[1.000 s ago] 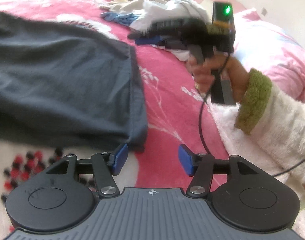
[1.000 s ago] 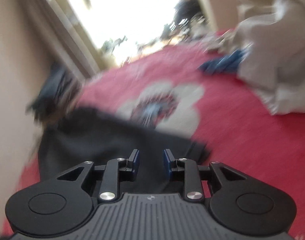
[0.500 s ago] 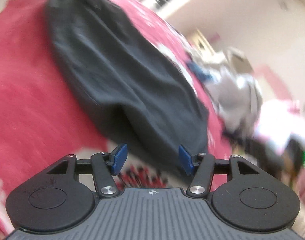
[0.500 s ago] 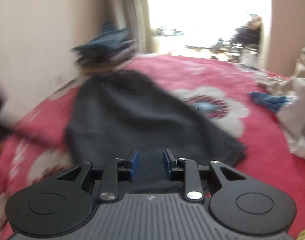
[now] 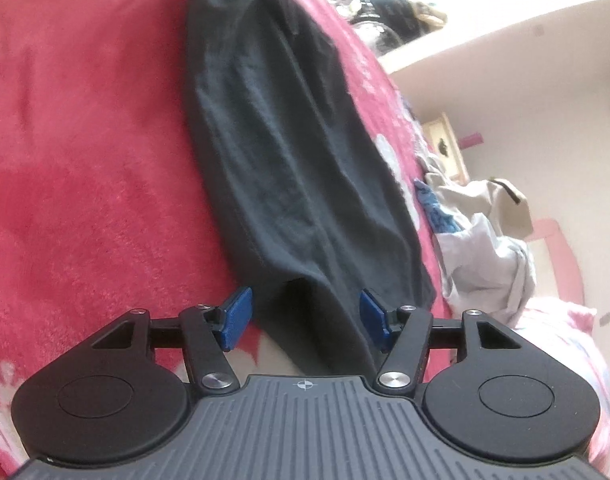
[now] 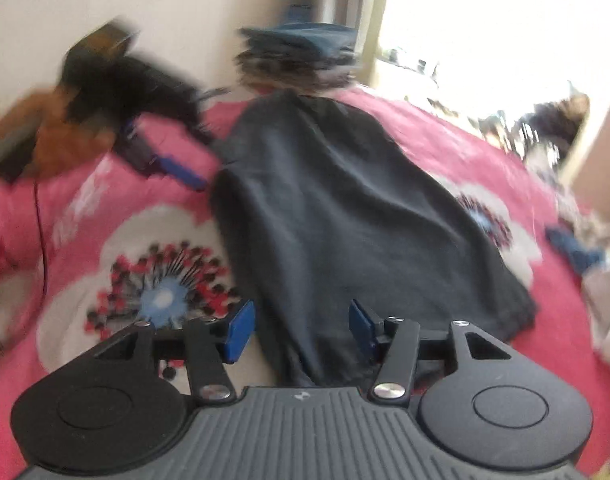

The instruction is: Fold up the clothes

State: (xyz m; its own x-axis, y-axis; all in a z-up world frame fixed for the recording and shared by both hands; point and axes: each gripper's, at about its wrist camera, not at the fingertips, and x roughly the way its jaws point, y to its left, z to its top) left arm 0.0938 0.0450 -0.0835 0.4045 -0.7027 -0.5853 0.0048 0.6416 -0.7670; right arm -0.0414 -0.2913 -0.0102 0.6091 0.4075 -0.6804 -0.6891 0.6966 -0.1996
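Observation:
A dark grey garment (image 5: pixel 293 152) lies folded lengthwise on a red flowered blanket (image 5: pixel 85 160). My left gripper (image 5: pixel 303 312) is open, its blue pads on either side of the garment's near end, where a fold opens like a tunnel. My right gripper (image 6: pixel 301 328) is open too, its pads straddling the garment's (image 6: pixel 345 208) near edge. In the right wrist view the left gripper (image 6: pixel 161 160) shows blurred at the far left, beside the garment's edge.
A pile of light clothes (image 5: pixel 485 248) with a blue piece lies to the right on the bed. A stack of folded dark clothes (image 6: pixel 301 56) sits at the far end by the wall. A bright window (image 6: pixel 485 20) is behind.
Both grippers swung round to the garment's end. The left one came in close over the folded edge. The right gripper's jaws opened wider.

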